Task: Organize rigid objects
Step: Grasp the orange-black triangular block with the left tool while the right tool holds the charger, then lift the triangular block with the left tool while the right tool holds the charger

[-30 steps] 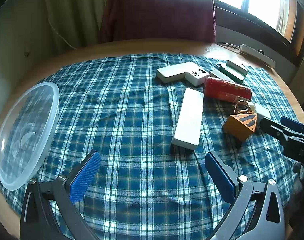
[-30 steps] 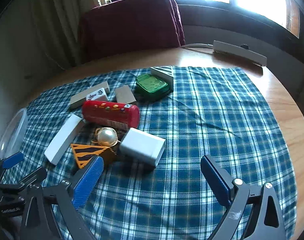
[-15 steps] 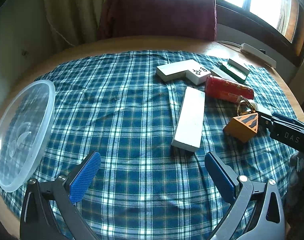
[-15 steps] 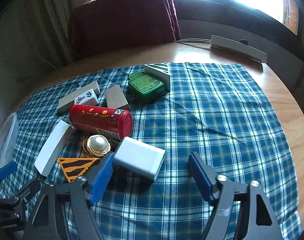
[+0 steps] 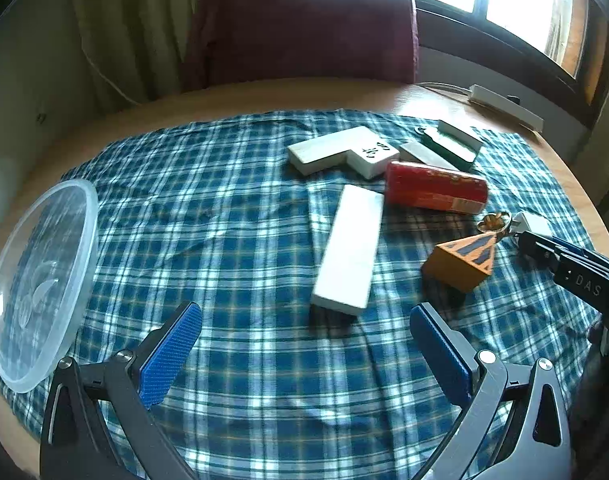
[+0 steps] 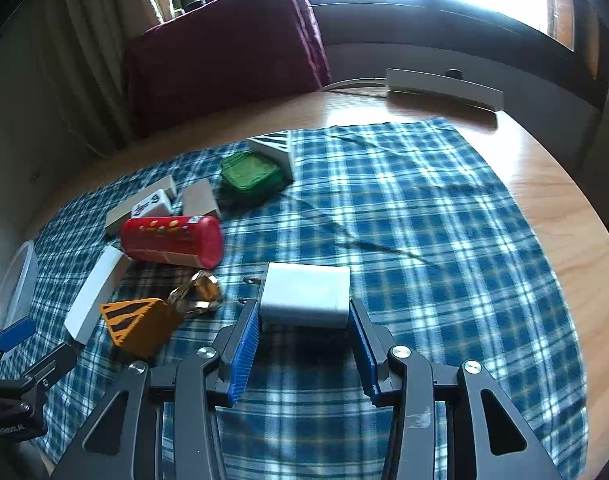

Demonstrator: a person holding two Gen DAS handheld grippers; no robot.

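**White charger clamped in my right tool**

White plastic fills the gap of my right tool (image 6: 304, 322): its blue pads (image 6: 246, 344) press both sides of the charger (image 6: 306, 294), low centre in the right wrist view, prongs pointing left. Whether the charger rests on the cloth (image 6: 404, 240) or is just off it, I cannot tell. Left of it in that view lie a gold ring (image 6: 198, 292) and an orange wedge (image 6: 138, 322) with black stripes, touching each other. Above them is a red can (image 6: 172, 240) on its side, and further up a green box (image 6: 250, 176) against a striped white wedge (image 6: 274, 148).

My left tool (image 5: 304, 354) stands wide apart with nothing between its pads, low in the left wrist view. Just above it a long white block (image 5: 350, 248) lies on the checked cloth, with the orange wedge to its right. An L-shaped white block (image 5: 330, 150) sits above centre, beside a printed tile (image 5: 372, 156). A clear lid (image 5: 40, 280) lies at the left edge, partly off the cloth. The wooden table (image 5: 244, 98) shows beyond the cloth at the top.
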